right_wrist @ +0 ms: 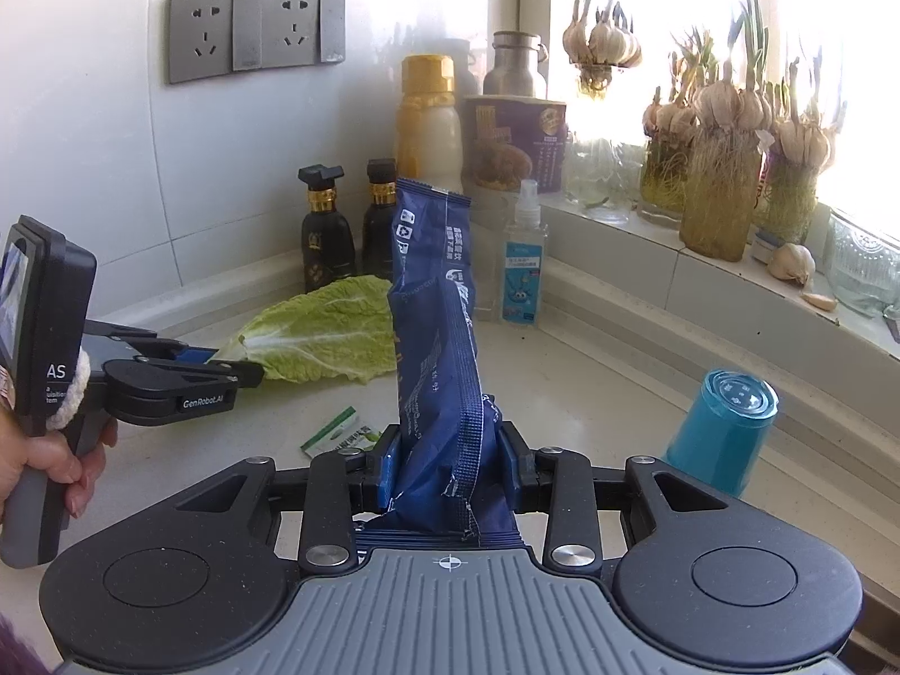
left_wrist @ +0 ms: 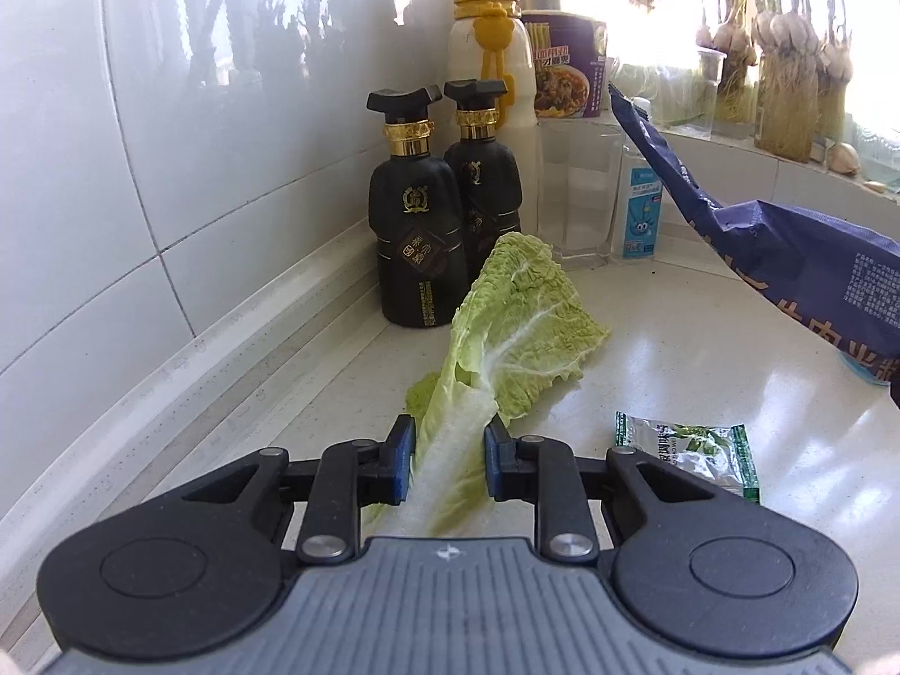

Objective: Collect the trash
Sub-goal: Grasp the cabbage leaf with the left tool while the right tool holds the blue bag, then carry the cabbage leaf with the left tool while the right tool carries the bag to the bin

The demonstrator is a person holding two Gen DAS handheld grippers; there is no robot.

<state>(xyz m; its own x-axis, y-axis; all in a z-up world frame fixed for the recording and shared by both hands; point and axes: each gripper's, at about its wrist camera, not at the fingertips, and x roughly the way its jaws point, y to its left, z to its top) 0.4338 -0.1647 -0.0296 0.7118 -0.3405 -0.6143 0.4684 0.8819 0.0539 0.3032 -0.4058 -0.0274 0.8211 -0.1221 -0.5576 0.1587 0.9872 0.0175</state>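
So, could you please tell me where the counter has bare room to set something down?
Bare counter lies between the blue wrapper and the upturned teal cup, below the spray bottle. A narrower strip runs left of the cabbage leaf, along the wall. It is crowded in the back corner around the black bottles and on the windowsill of garlic jars.

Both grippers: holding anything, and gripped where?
Left gripper is shut on the cabbage leaf at its white stem end. Right gripper is shut on the blue wrapper near its lower end.
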